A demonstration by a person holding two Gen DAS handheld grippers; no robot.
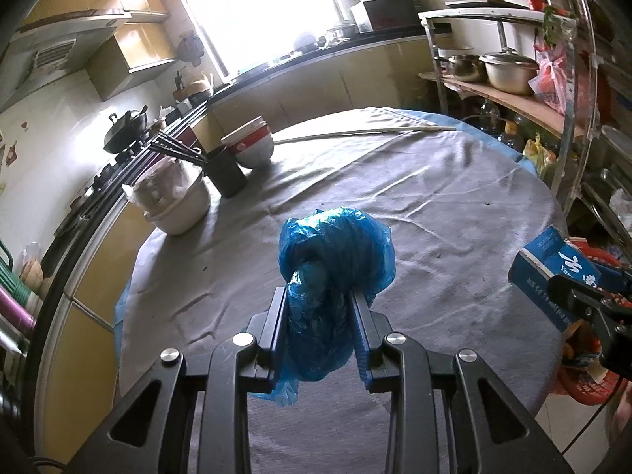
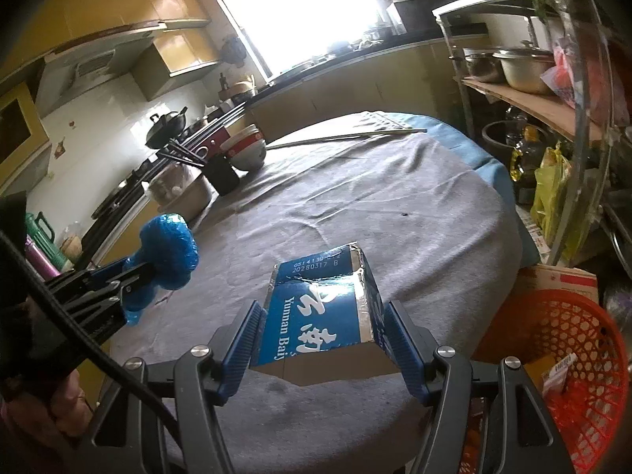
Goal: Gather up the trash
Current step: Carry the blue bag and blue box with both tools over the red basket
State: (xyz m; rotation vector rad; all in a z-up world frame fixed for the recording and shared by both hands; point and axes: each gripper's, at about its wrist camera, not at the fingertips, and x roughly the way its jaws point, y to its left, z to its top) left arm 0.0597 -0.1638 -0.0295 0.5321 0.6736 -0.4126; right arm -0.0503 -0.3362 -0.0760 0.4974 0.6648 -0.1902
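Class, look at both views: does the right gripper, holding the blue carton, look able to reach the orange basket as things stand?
Probably yes. The right gripper holds the blue carton above the table's near edge, and the orange basket stands open-topped just beside it, with nothing in between.

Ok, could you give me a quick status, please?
Left hand-held gripper shut on blue bag. Right hand-held gripper shut on box. Red basket unobstructed.

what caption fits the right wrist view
Right gripper holds a blue carton over the table, near an orange basket.
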